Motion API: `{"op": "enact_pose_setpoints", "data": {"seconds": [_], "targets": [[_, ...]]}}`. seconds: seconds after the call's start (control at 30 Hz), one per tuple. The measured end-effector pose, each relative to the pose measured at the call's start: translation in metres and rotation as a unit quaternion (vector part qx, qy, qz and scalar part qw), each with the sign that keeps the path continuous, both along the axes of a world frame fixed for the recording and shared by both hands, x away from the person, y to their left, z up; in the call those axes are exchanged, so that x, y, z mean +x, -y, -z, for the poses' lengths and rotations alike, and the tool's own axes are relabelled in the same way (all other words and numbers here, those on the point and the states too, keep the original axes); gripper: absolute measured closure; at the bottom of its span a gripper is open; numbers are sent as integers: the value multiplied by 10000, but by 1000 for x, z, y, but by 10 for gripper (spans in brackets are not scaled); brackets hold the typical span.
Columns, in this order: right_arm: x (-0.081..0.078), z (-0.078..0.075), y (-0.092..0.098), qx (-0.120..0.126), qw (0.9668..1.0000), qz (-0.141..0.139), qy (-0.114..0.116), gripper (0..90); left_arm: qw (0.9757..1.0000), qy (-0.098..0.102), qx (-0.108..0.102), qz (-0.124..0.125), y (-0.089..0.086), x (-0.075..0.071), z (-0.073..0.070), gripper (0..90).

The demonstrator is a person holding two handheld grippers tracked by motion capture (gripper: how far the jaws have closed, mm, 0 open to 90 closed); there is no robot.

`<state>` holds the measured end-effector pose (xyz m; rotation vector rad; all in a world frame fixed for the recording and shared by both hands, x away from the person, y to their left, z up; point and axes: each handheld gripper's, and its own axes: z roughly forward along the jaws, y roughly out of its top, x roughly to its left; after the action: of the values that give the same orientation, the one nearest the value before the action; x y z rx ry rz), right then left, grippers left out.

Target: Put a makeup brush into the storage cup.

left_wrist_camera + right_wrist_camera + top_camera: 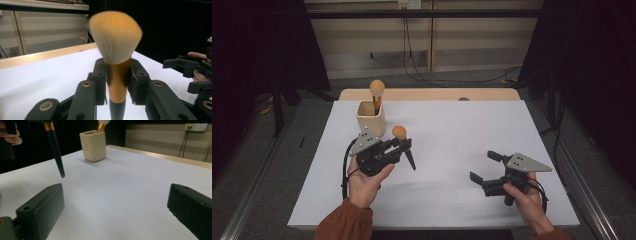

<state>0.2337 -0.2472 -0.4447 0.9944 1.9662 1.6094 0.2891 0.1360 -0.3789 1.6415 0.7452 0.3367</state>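
My left gripper (404, 143) is shut on a makeup brush (399, 133) and holds it above the white table, just right of a cream cup (371, 118). The brush has an orange bristle head, a gold ferrule and a dark handle that slants down to the right. In the left gripper view the pads clamp the ferrule (117, 80) below the bristles (115, 37). A second, similar brush (377, 89) stands head up in the cup. My right gripper (484, 166) is open near the table's front right, with nothing between its jaws (115, 207). The right gripper view shows the held handle (55, 147) and the cup (93, 145).
A white sheet (462, 130) covers the table, with a bare wooden strip (432, 94) along its far edge. Black cables (422, 75) lie on the floor behind. Dark curtains hang on both sides.
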Motion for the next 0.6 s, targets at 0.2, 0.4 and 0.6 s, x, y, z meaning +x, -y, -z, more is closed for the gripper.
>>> {"op": "enact_pose_setpoints", "data": {"seconds": [0.2,0.4,0.6], "targets": [[-8,4,9,28,9998,209,17,9,9999,-39,14,-131,-11,3,-5,705],[-12,7,16,-3,9995,300,-21,10,9998,26,2,-222,-22,7,-12,705],[-16,8,18,13,9992,396,-20,22,9994,91,-11,-319,-33,13,-21,706]]}}
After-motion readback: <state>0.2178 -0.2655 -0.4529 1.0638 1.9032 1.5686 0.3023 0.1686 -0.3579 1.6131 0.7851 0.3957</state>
